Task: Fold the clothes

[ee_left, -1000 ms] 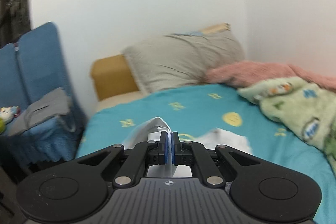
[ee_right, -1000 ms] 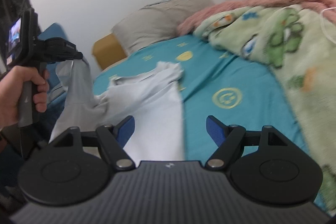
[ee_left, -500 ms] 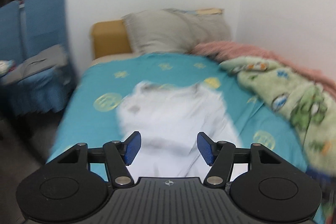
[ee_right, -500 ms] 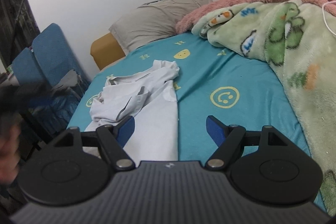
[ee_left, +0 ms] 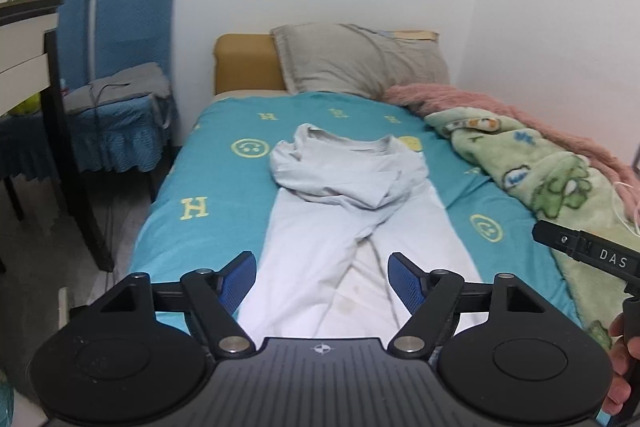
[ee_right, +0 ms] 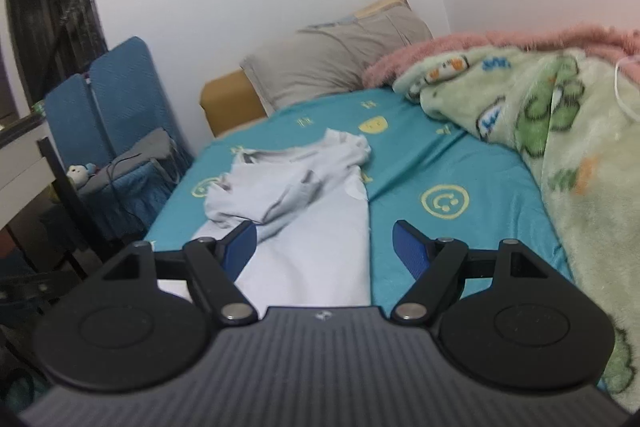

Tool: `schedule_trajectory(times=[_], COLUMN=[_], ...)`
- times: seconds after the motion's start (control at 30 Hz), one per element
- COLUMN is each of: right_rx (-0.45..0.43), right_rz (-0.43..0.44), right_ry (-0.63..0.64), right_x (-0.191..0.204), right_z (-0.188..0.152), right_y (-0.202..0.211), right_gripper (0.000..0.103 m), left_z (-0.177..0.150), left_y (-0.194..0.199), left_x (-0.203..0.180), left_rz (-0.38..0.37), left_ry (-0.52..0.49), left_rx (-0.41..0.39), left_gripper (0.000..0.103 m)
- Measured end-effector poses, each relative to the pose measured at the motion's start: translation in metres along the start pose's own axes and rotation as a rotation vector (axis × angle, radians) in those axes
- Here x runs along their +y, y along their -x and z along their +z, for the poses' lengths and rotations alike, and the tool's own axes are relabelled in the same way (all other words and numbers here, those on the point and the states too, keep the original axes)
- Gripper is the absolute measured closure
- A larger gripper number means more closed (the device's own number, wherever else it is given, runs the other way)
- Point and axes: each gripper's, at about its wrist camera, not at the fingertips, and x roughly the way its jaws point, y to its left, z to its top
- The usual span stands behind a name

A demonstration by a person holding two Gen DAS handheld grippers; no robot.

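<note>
**Both claws released above the shirt on the bed**

The left claw (ee_left: 322, 277) hangs with its blue pads spread wide, holding nothing, right over the near hem of the pale T-shirt (ee_left: 352, 227). The right claw (ee_right: 324, 247) is spread the same way, empty, over the shirt's right edge. The shirt lies lengthwise on the teal bedsheet (ee_left: 208, 187), its far half bunched up in a rumpled heap. Along the right side sprawls a green cartoon blanket (ee_right: 560, 131), and beyond it all a grey pillow (ee_left: 360, 59) leans at the headboard.
</note>
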Motion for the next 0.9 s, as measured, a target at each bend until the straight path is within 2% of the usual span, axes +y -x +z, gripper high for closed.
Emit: schedule_trajectory(times=[0.17,0.3,0.47,0.6,0.73,0.9], right_rx=[-0.013,0.021,0.121,0.176,0.201,0.241], right_rz=[0.018,0.088,0.143,0.155,0.145,0.128], right_ry=[0.070,0.087,0.106,0.167,0.299,0.521], right_x=[0.018,0.026,0.036,0.049,0.074,0.107], right_z=[-0.003,-0.005,-0.008,0.000,0.012,0.017], right_y=[0.010,0.004,-0.021,-0.055,-0.104,-0.178], right_gripper=[0.027,0.027,0.027,0.027,0.031,0.038], left_z=[-0.002,0.000,0.007,0.017,0.019,0.015], left_y=[0.001,-0.002,-0.003,-0.006,-0.018,-0.048], left_x=[-0.003,0.000,0.026,0.054,0.081,0.115], left_rz=[-0.002,0.020,0.057,0.065,0.101,0.105], left_ry=[-0.029,-0.036,0.056,0.147,0.217,0.329], left_rx=[-0.002,0.004,-0.004,-0.016,-0.021,0.045], left_gripper=[0.021,0.020,0.019,0.019,0.019,0.019])
